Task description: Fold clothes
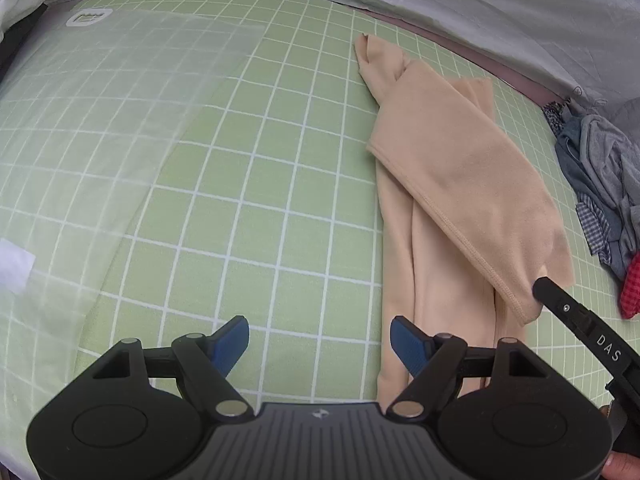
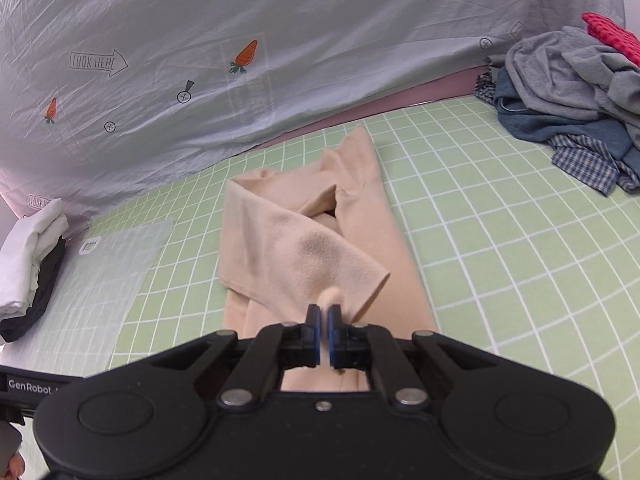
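A beige garment (image 1: 456,184) lies lengthwise on the green checked sheet (image 1: 256,184), with one part folded back diagonally over the rest. In the right wrist view my right gripper (image 2: 325,314) is shut on a corner of that folded beige garment (image 2: 304,248), a small tuft of cloth sticking up between the blue pads. My left gripper (image 1: 319,342) hangs open over bare sheet just left of the garment's near end, nothing between its blue fingers (image 1: 230,344). The right gripper's black finger (image 1: 576,320) shows at the garment's folded corner in the left wrist view.
A heap of unfolded clothes (image 2: 572,96), grey, blue, checked and red, lies at the far right. A stack of folded white and dark clothes (image 2: 32,264) sits at the left by a translucent plastic sheet (image 2: 108,280). A pale carrot-print cloth (image 2: 240,60) hangs behind.
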